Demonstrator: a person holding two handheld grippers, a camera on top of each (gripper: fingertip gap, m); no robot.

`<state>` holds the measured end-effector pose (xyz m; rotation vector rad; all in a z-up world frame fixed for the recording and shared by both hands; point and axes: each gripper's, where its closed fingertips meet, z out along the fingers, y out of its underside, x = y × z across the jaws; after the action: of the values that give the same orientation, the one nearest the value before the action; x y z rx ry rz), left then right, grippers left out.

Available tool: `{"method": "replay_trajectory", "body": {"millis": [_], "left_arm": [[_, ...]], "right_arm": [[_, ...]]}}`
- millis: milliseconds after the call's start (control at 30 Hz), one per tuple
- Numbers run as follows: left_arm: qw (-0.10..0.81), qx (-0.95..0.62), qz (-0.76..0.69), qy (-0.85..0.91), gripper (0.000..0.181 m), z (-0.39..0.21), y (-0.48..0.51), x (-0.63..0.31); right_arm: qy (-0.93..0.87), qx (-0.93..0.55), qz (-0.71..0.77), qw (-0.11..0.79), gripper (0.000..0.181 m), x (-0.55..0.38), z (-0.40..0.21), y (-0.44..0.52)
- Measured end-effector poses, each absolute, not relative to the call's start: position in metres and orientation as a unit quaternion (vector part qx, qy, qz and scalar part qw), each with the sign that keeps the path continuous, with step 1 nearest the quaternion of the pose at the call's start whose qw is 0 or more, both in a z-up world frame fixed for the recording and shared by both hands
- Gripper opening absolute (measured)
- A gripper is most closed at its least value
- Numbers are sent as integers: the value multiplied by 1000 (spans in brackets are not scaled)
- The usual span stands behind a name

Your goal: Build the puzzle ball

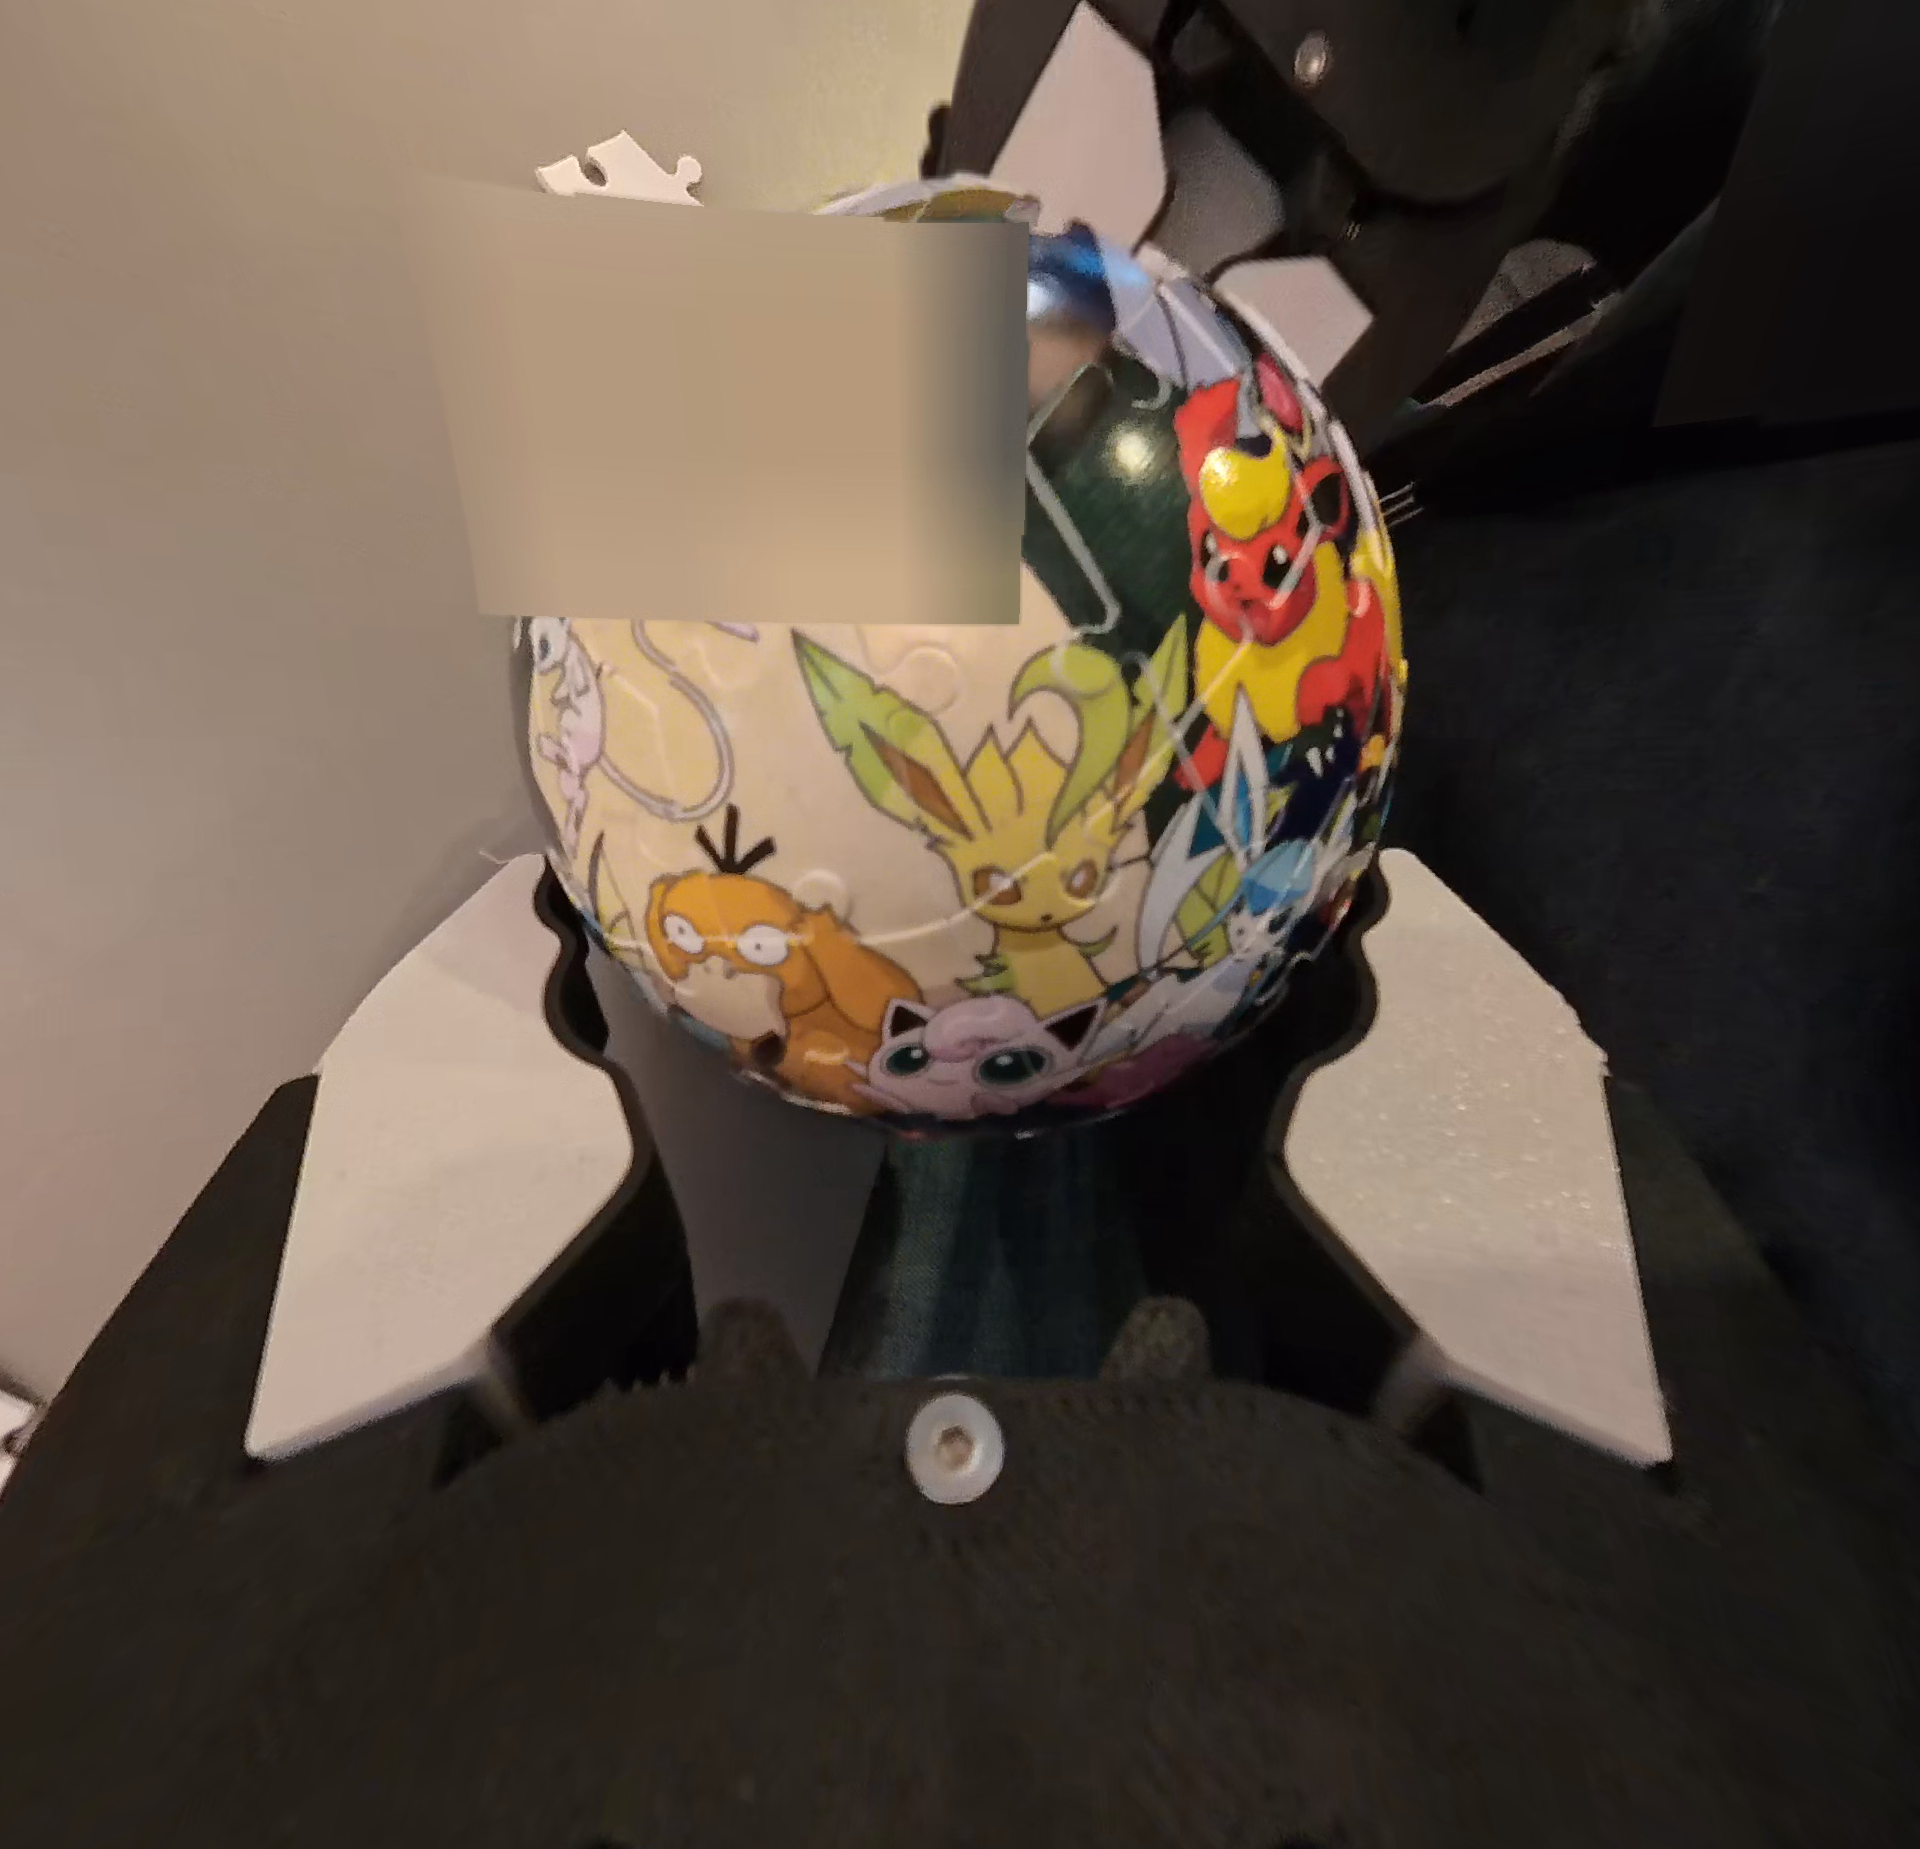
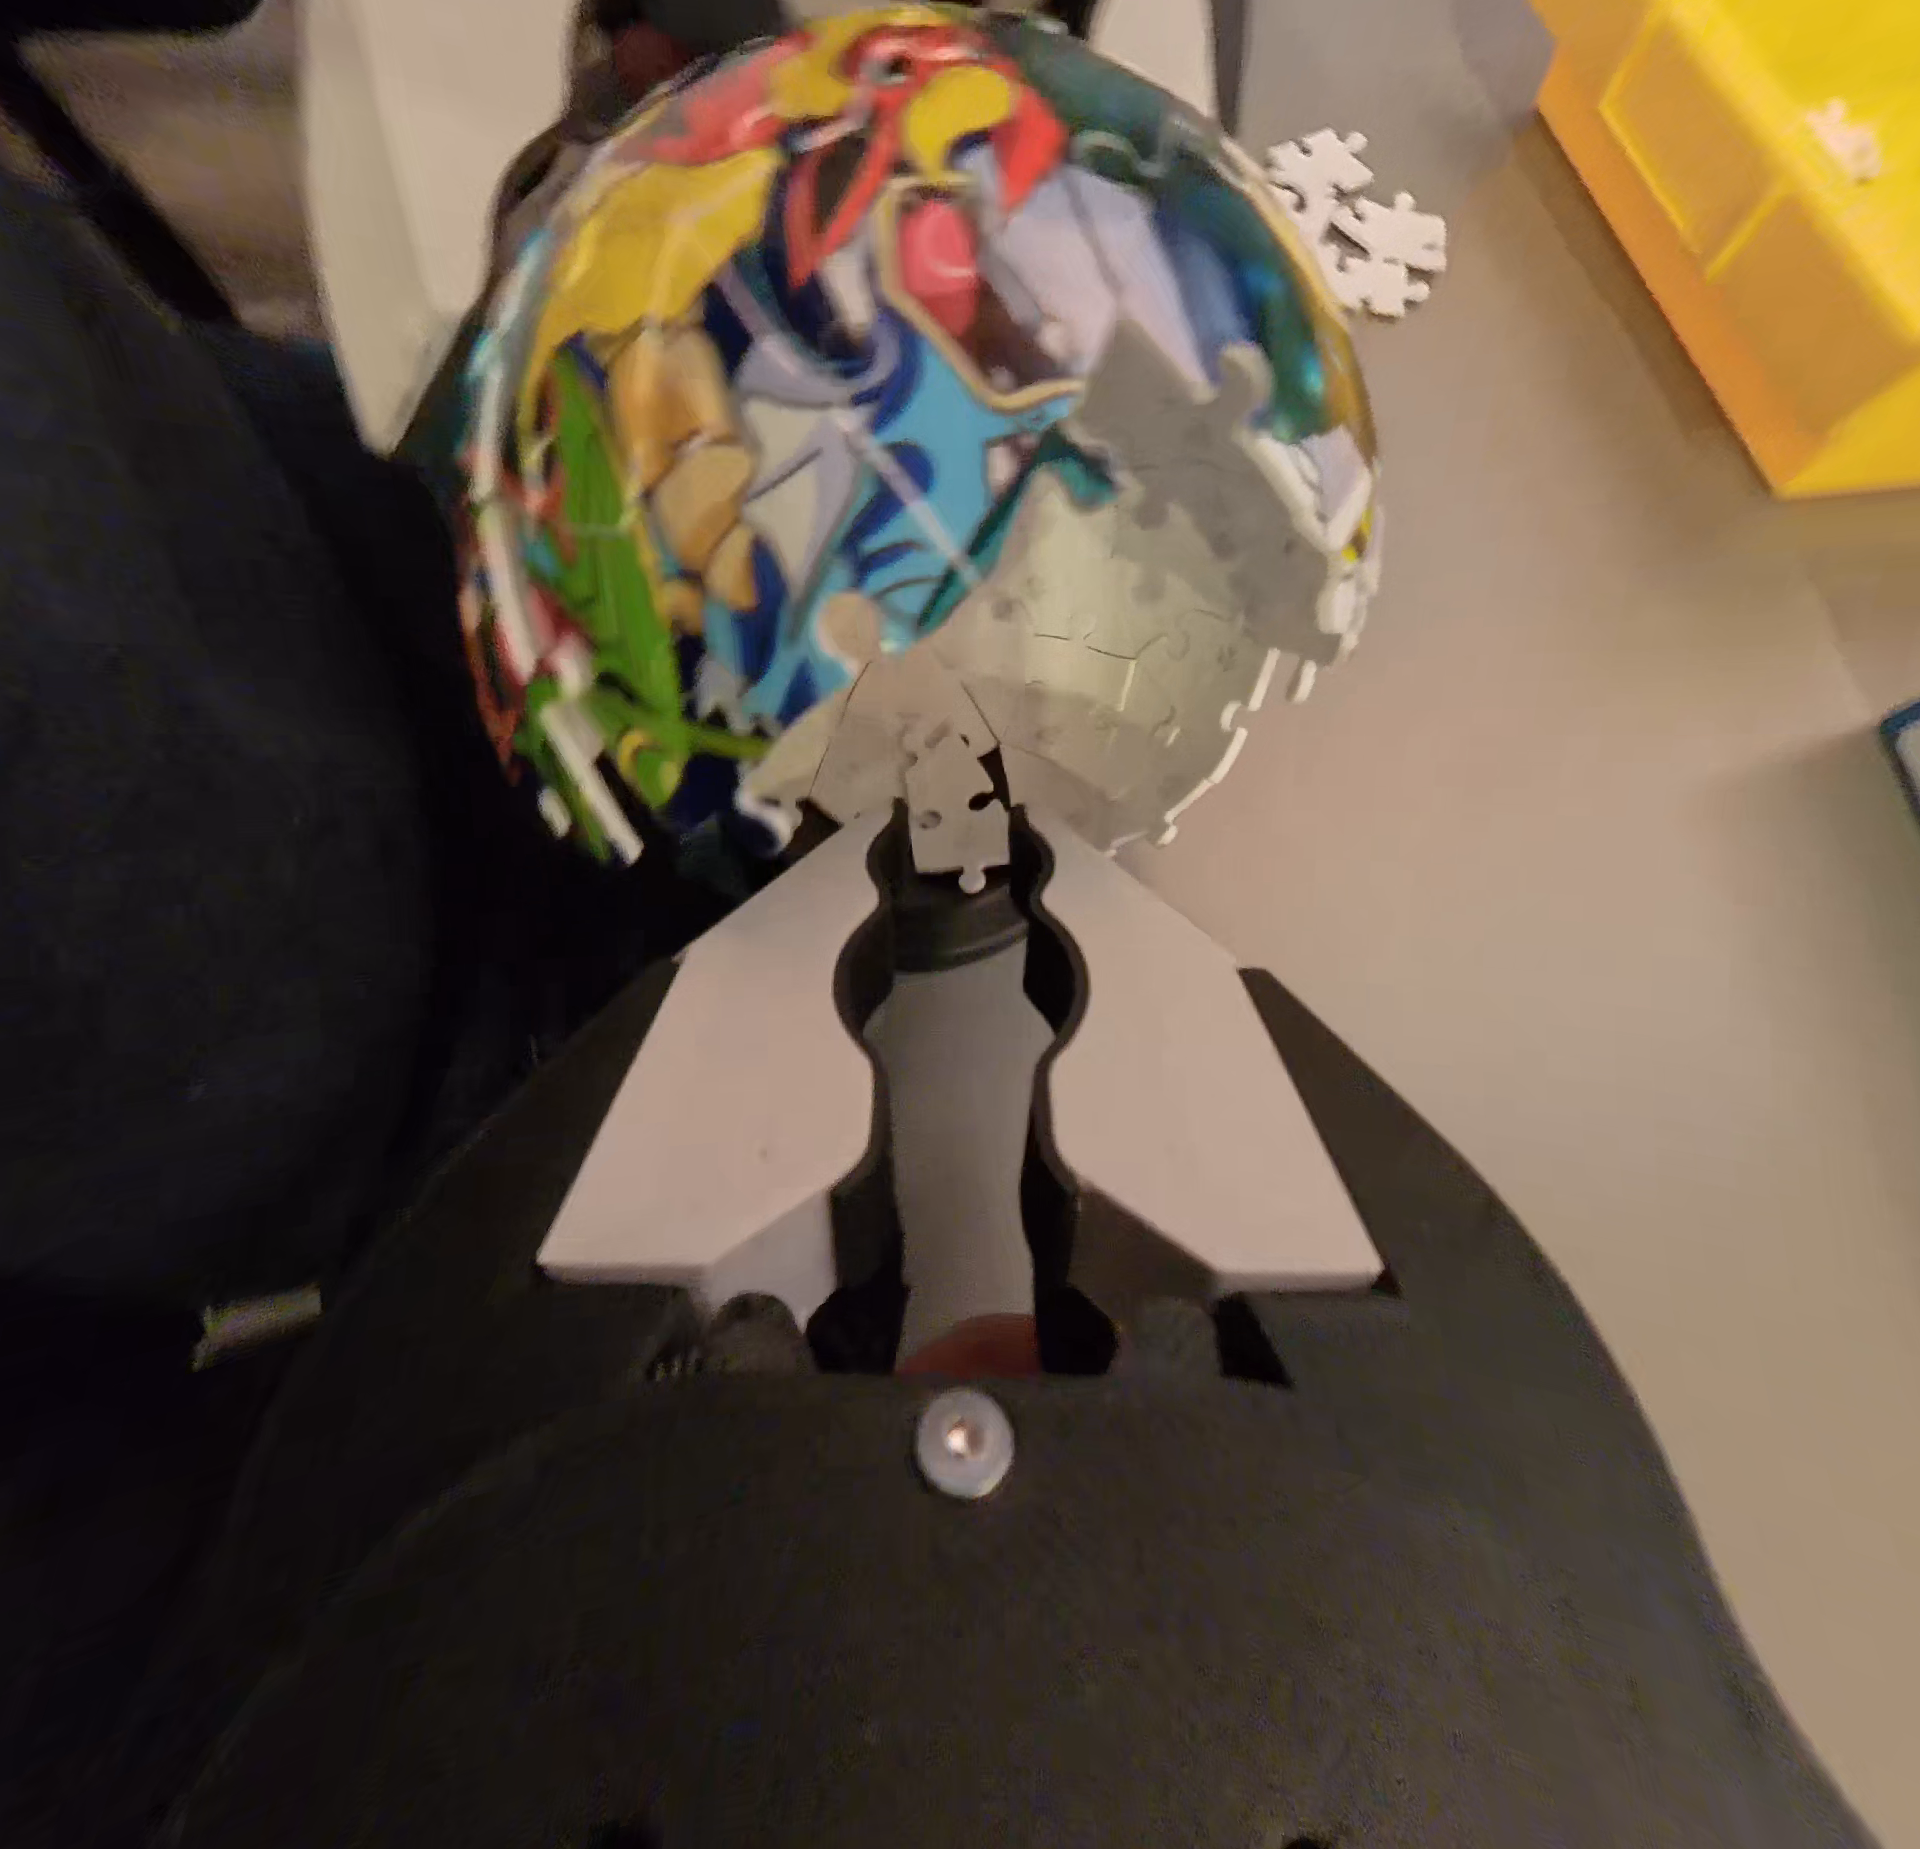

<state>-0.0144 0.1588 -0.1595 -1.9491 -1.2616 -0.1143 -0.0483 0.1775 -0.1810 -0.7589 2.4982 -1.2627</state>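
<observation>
The puzzle ball (image 1: 956,760) is a shell of interlocked pieces printed with colourful cartoon creatures. My left gripper (image 1: 956,906) is shut on its lower half, one finger on each side, holding it up. In the right wrist view the ball (image 2: 831,397) shows an open gap with the grey inside (image 2: 1122,604) visible. My right gripper (image 2: 951,833) is shut on a white-backed puzzle piece (image 2: 945,802), which touches the lower edge of the gap. The right gripper's fingers (image 1: 1049,85) show above the ball's top right in the left wrist view.
Loose white-backed pieces (image 2: 1351,220) lie on the pale table beyond the ball; one piece (image 1: 623,173) also shows in the left wrist view. A yellow bin (image 2: 1745,189) stands at the far right, a blue object (image 2: 1901,750) at the right edge. A person's dark clothing (image 2: 208,656) fills the left.
</observation>
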Motion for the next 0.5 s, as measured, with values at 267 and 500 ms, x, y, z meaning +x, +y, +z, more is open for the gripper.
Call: {"method": "replay_trajectory", "body": {"millis": [267, 500], "left_arm": [[386, -783, -56, -485, 134, -160, 158, -12], [386, -786, -67, -478, 134, -163, 163, -12]], "right_arm": [[789, -500, -350, 76, 59, -46, -198, 211], [735, -596, -320, 35, 76, -33, -219, 219]]}}
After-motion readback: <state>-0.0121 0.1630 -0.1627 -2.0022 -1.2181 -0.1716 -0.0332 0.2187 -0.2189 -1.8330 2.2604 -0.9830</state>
